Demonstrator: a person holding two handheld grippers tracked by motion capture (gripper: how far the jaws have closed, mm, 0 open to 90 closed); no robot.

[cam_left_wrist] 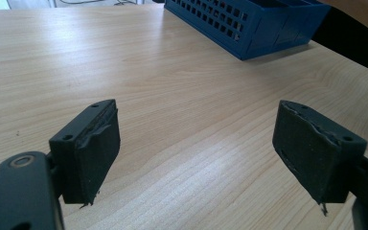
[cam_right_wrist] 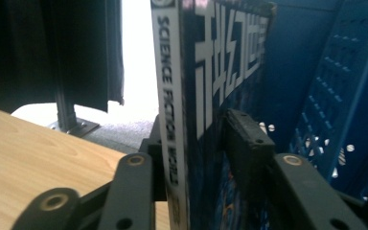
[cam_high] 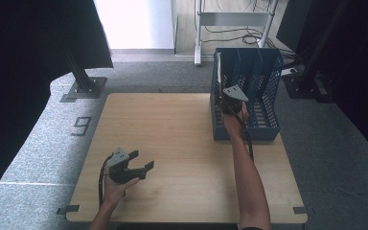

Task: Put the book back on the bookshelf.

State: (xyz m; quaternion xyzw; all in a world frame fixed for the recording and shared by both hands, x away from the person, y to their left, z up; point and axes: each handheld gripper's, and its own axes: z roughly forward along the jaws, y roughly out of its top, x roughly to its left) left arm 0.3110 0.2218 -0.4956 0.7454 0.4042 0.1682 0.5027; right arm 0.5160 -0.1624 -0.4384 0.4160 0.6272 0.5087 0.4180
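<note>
up close, r claw (cam_right_wrist: 196, 143) straddles magazine (cam_right_wrist: 211, 72) spine.

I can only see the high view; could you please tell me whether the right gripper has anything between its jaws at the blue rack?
Observer: Yes, a magazine stands upright between the jaws of the right gripper, against the blue rack; its spine reads SCIENCE FICTION WORLD.
Operator: Thank you. Is it clamped?
Observer: I cannot tell. One pad sits right beside the cover, and the other is hidden behind the spine.
Operator: And the left gripper?
Observer: The left gripper has its jaws wide open with nothing between them, over bare table.
</note>
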